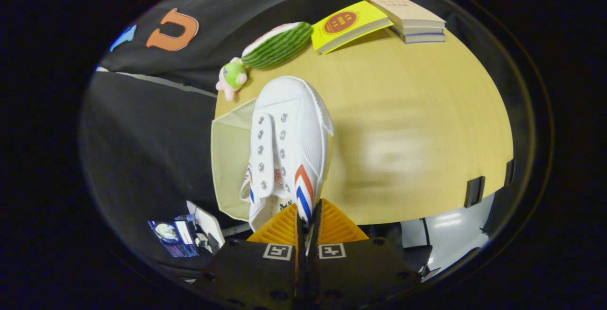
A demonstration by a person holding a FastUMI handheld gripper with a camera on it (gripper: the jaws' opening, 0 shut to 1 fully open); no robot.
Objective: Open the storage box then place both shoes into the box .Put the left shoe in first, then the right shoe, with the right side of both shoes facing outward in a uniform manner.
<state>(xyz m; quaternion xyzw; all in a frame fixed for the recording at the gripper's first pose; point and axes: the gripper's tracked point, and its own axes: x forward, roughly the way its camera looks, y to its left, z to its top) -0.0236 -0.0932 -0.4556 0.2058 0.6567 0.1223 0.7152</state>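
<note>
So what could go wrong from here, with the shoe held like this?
1. The fingers pinch only a thin edge at the heel of the white shoe, so it may swing or slip out.
2. The shoe hangs over the table edge; if dropped, it might fall off.

The shoe [289, 134] is white, with slanted red and blue stripes on its side and silver eyelets. The worktop [417, 125] is pale yellowish wood. The plush [277, 44] is green with darker stripes and a pink-and-white edge; the small toy [232, 77] beside it is light green and pink. One book [348, 25] is yellow with a red round mark; the stacked books [410, 18] have cream covers.
</note>
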